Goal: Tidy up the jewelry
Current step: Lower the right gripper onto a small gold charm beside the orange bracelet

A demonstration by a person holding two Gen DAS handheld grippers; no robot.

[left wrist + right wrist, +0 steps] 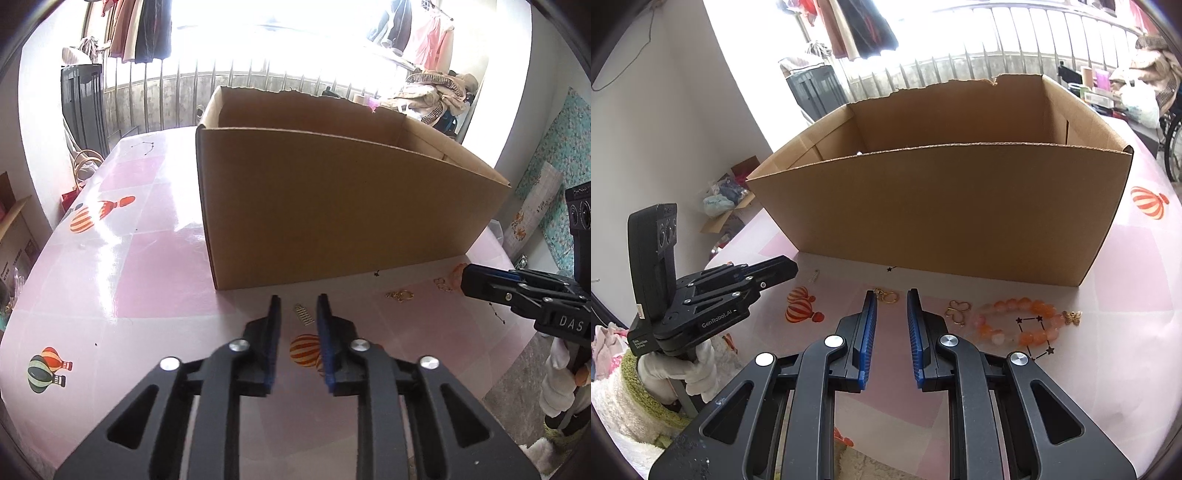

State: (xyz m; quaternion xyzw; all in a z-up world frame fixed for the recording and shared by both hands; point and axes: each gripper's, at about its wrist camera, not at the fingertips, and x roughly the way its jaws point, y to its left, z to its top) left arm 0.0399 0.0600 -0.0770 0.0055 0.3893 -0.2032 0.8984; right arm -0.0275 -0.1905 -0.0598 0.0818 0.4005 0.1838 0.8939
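Hovering over the glossy pink balloon-print surface [147, 258], jaws apart and clamping nothing: the black left tool [298, 301], with a small silver comb-like clip [303, 314] lying on the surface between its tips. Pointing likewise at the open brown cardboard box [942, 206] at frame centre, jaws apart and empty: the right tool [891, 293], near a gold ring charm [887, 296]. Lying at centre right: a gold butterfly-outline piece [957, 311] and an orange beaded bracelet [1019, 321].
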